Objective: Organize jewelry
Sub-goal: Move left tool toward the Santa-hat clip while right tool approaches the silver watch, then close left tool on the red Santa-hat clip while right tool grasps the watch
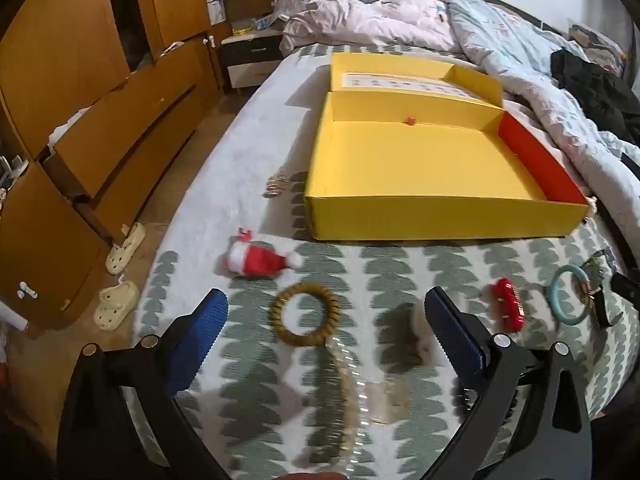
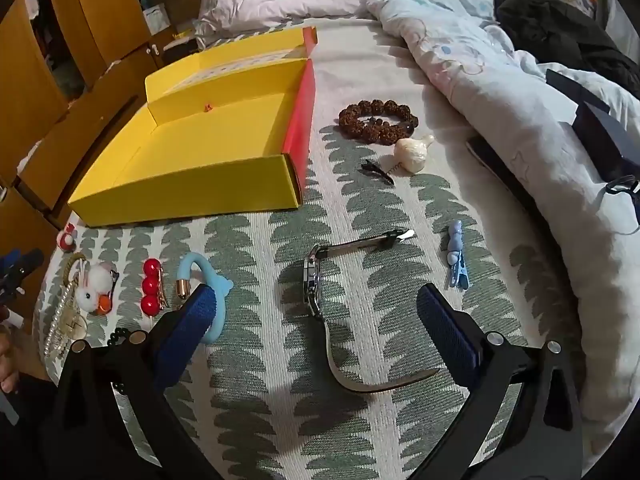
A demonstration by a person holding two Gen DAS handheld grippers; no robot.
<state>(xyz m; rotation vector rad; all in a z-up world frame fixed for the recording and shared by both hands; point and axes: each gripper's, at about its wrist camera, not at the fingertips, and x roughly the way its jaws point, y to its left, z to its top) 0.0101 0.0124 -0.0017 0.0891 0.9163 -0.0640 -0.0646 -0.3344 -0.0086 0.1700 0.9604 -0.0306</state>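
Since nothing but a tiny orange speck lies in it, box: the open yellow cardboard box with a red side wall (image 1: pixel 420 168) sits toward the far middle of the bed, its floor bare, so by my reading no jewelry is sorted yet.
Left gripper: the left gripper (image 1: pixel 326 320) hovers with its blue-padded fingers spread wide and nothing between them; a coiled brown hair tie ring (image 1: pixel 305 314) lies on the leaf-patterned bedspread (image 1: pixel 400 268) under the gap, a blurred pearl-like strand trailing from it toward the near edge.
Right gripper: the right gripper (image 2: pixel 320 316) is likewise wide apart and empty, poised over a steel wristwatch with a dark strap (image 2: pixel 320 292) lying near the bed's near edge.
Left to sort, near edge: a small red-and-white Santa hat clip (image 1: pixel 260 260), a red three-ball hair clip (image 2: pixel 151 288), a white plush bunny clip (image 2: pixel 94 286), a light blue silicone ring (image 2: pixel 208 284), a pale blue clip (image 2: pixel 456 260).
Left to sort, beside the box's red wall: a dark brown beaded bracelet (image 2: pixel 378 120), a cream shell-shaped piece (image 2: pixel 412 152), a small black clip (image 2: pixel 376 170).
Progress: at the start, as I judge it; every piece is outside the box.
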